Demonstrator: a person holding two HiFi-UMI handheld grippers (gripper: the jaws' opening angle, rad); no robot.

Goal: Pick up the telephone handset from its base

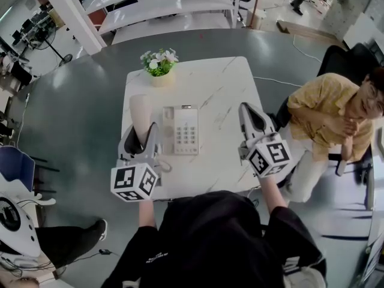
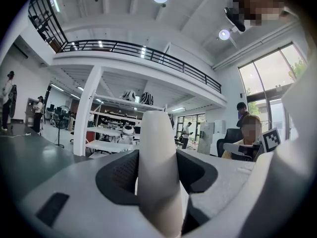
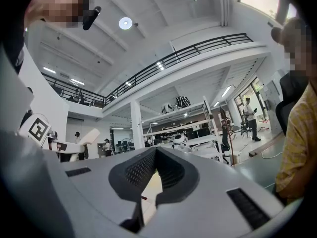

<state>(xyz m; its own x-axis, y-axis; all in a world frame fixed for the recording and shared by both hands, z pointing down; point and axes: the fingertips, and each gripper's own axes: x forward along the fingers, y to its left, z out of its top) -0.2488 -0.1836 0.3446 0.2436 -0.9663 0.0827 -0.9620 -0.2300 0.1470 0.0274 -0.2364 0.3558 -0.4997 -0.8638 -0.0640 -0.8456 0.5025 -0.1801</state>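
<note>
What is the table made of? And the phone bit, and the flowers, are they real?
The table looks like white marble, or a print of it: thin grey veins run across it and it has a soft shine. The handset is probably plastic: smooth, cream and matte, with rounded edges. The flowers are too small to tell real from fake.

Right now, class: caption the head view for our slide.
Left gripper holds the telephone handset upright beside its base; right gripper hovers empty.
</note>
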